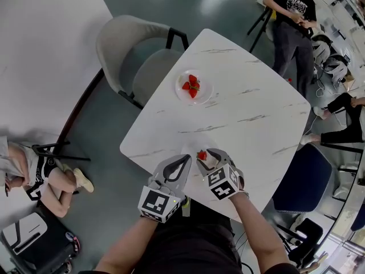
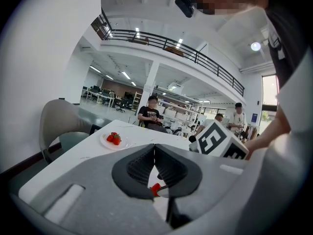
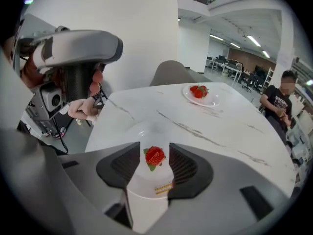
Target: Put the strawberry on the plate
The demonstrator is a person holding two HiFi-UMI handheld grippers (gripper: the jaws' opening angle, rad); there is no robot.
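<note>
A single red strawberry (image 3: 155, 156) lies on a clear plate (image 3: 142, 131) near the table's front edge, also seen in the head view as strawberry (image 1: 202, 155). My right gripper (image 1: 206, 156) is open around it, one jaw on each side, pads not touching the fruit. My left gripper (image 1: 183, 163) is shut and empty just left of the plate; in the left gripper view its jaws meet, with a red bit of the strawberry (image 2: 155, 189) showing below them. A second plate (image 1: 181, 96) at the far side holds several strawberries (image 1: 191, 86).
The white marble table (image 1: 251, 113) has a grey chair (image 1: 131, 50) at its far left and a dark blue chair (image 1: 305, 181) on the right. One person stands beyond the far corner (image 1: 293, 21), and another sits on the floor at the left (image 1: 34, 176).
</note>
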